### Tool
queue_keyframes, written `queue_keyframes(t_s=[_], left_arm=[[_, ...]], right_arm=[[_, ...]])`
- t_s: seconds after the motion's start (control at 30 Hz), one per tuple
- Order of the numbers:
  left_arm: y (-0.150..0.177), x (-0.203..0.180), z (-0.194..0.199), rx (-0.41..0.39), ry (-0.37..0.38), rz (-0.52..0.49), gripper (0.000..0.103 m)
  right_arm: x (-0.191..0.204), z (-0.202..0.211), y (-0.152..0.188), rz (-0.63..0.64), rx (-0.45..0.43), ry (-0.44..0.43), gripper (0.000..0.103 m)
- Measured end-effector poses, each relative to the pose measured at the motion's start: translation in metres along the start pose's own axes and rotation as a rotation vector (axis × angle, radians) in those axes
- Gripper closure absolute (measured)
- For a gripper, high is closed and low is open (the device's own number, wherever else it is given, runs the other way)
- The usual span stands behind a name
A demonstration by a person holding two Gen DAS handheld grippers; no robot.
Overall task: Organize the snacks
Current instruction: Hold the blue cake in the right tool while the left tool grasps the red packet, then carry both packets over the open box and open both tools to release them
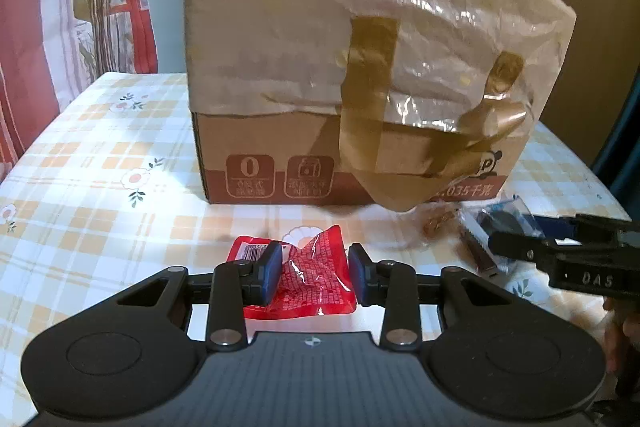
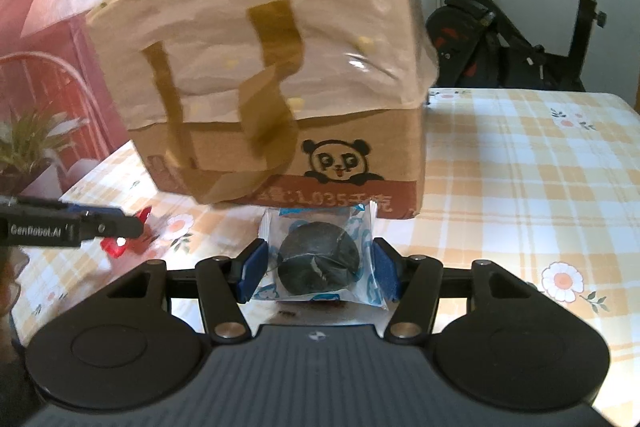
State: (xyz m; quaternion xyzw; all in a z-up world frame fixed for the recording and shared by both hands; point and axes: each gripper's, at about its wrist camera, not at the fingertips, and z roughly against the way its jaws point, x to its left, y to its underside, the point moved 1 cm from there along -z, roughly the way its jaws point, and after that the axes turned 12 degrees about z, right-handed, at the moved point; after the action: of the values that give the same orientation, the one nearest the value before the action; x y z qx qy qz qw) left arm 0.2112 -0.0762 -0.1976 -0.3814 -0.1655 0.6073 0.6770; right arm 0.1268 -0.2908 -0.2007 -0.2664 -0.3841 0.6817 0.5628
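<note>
Both packets sit short of the cardboard box [image 1: 320, 75], which stands straight ahead of the fingers. Left gripper [image 1: 314, 273] is clamped on the red snack packet [image 1: 310, 277], right gripper [image 2: 316, 269] on the clear-wrapped dark snack [image 2: 318, 259]. Neither hand looks nearer, honestly.

Left tool [image 1: 314, 273]: angled downward, blue pads closed on a crumpled red packet [image 1: 310, 275], held partway closed. Right tool [image 2: 316, 267]: angled downward, pads pressed against both edges of a clear wrapped dark snack [image 2: 316, 259], gripping.
</note>
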Motion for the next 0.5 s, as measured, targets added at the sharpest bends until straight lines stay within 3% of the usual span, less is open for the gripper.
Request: queue_keyframes(t_s=[0.23,0.5], left_arm=[[-0.015,0.003,0.019,-0.048,0.017,0.028,0.065],[-0.044,0.004,0.053,-0.16,0.027,0.025,0.065]], right_arm=[[0.006,0.023,-0.01,-0.012,-0.042,-0.026,0.044],[0.026,0.054,-0.043,0.05,-0.154,-0.065,0.044]])
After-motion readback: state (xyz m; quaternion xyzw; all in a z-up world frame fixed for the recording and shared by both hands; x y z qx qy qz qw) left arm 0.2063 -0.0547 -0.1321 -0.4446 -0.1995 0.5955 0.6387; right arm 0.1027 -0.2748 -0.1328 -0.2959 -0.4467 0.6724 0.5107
